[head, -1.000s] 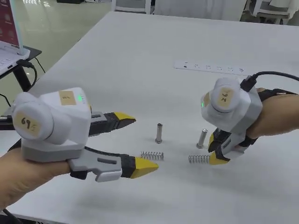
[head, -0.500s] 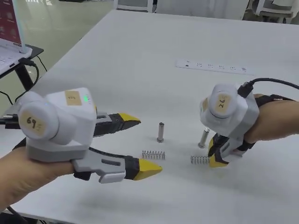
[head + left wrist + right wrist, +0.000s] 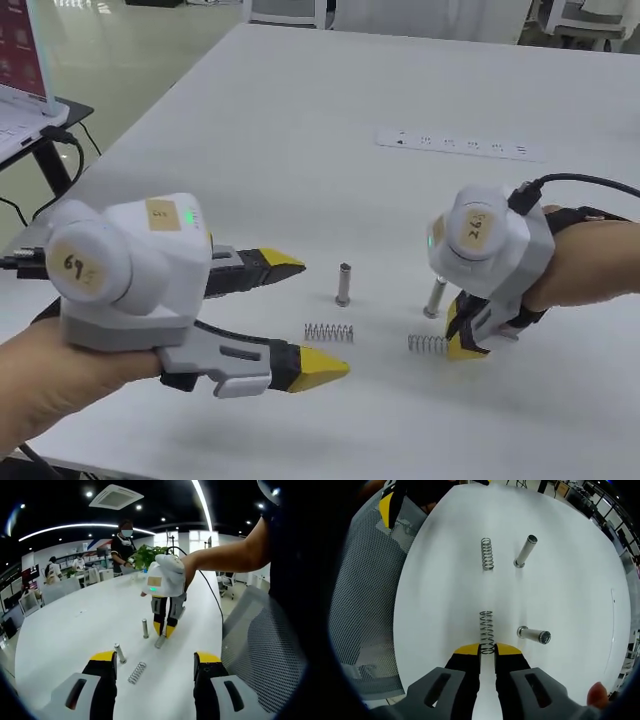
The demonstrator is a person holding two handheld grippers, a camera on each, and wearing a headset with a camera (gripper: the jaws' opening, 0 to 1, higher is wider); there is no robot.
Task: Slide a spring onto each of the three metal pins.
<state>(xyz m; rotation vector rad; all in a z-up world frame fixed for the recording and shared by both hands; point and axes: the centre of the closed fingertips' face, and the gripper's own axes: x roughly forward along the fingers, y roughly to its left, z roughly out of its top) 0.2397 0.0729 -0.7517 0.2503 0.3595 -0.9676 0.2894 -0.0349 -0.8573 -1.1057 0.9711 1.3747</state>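
Observation:
Two short metal pins stand upright on the white table, one (image 3: 344, 284) in the middle and one (image 3: 435, 297) to its right. A loose spring (image 3: 329, 332) lies in front of the middle pin. My right gripper (image 3: 462, 342) points down at the table, shut on the right end of a second spring (image 3: 427, 343), which lies flat. In the right gripper view that spring (image 3: 487, 629) runs out from between the yellow tips of my right gripper (image 3: 487, 650), with a pin (image 3: 534, 634) just to its right. My left gripper (image 3: 305, 315) hovers open to the left, holding nothing.
A white power strip (image 3: 460, 147) lies further back on the table. A laptop on a stand (image 3: 15, 100) sits past the table's left edge. A mesh chair (image 3: 375, 605) stands by the near edge. People stand in the background (image 3: 122, 545).
My left gripper has crept slightly to the right. My right gripper has stayed at the end of the right spring, dipping a little lower.

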